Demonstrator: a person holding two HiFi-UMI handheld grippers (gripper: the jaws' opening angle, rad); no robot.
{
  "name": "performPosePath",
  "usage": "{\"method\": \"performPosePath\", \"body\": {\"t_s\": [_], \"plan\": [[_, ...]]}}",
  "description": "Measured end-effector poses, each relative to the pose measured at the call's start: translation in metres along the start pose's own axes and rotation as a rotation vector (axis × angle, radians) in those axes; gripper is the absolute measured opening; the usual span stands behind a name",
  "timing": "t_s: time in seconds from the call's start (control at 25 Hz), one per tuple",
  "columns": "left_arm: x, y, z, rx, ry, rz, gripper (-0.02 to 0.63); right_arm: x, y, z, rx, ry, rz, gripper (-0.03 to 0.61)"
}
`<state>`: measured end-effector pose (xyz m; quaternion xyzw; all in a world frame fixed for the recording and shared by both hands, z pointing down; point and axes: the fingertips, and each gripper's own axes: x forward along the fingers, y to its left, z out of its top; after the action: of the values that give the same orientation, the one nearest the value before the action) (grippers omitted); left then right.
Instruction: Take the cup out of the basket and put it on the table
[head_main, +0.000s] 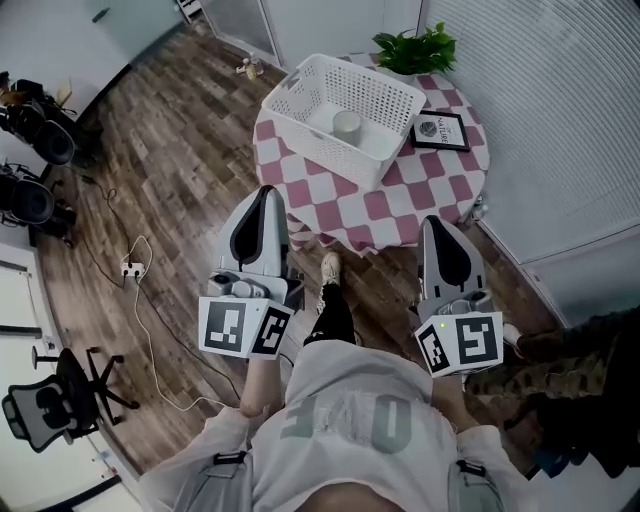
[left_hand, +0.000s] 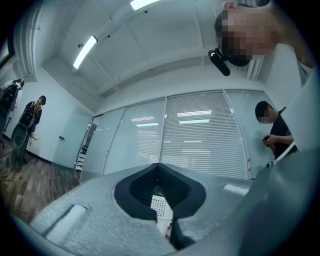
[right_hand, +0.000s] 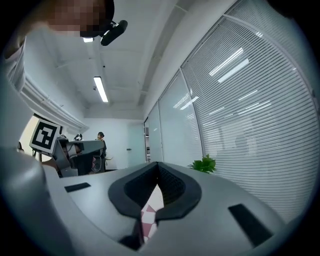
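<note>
A white perforated basket (head_main: 345, 115) stands on a round table with a pink-and-white checked cloth (head_main: 340, 210). A pale cup (head_main: 347, 124) stands upright inside the basket. My left gripper (head_main: 266, 192) hovers over the floor just short of the table's near edge, its jaws shut and empty. My right gripper (head_main: 437, 222) hangs at the table's near right edge, also shut with nothing in it. Both point toward the table and are well short of the basket. Through the slit of the left gripper (left_hand: 159, 167) a bit of the basket (left_hand: 159, 206) shows.
A potted plant (head_main: 415, 48) and a framed picture (head_main: 438, 131) sit on the table behind and right of the basket. A power strip with cable (head_main: 131, 267) lies on the wood floor at left, an office chair (head_main: 50, 405) further left. Window blinds run along the right.
</note>
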<state>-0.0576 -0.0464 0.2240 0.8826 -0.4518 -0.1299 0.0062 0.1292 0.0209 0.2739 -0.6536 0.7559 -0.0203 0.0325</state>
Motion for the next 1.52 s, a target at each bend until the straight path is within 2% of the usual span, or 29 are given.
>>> {"method": "performPosePath", "body": {"t_s": [0.16,0.32,0.56,0.84,1.04,1.16,1.28,1.4,1.52], "plan": [[0.042,0.017,-0.017,-0.037,0.014,-0.034,0.005,0.045,-0.011,-0.003,-0.035,0.018,-0.017,0.009],[0.089,0.052,-0.034,-0.063,0.048,-0.023,0.005,0.099,-0.023,-0.010,-0.028,0.049,-0.024,0.009],[0.166,0.100,-0.052,-0.064,0.081,-0.037,0.005,0.183,-0.036,-0.004,-0.060,0.059,-0.025,0.009],[0.238,0.141,-0.062,-0.084,0.081,-0.086,0.005,0.266,-0.046,0.000,-0.087,0.065,-0.031,0.009],[0.283,0.164,-0.067,-0.099,0.099,-0.132,0.005,0.318,-0.047,0.006,-0.155,0.085,-0.028,0.009],[0.300,0.173,-0.078,-0.073,0.125,-0.136,0.005,0.328,-0.057,0.010,-0.187,0.077,-0.112,0.009],[0.309,0.172,-0.097,-0.025,0.160,-0.136,0.005,0.321,-0.070,0.006,-0.158,0.087,-0.181,0.009],[0.316,0.163,-0.108,-0.036,0.178,-0.172,0.005,0.313,-0.080,-0.004,-0.155,0.114,-0.195,0.009],[0.319,0.162,-0.109,-0.044,0.175,-0.173,0.005,0.312,-0.082,0.000,-0.163,0.083,-0.192,0.009]]}}
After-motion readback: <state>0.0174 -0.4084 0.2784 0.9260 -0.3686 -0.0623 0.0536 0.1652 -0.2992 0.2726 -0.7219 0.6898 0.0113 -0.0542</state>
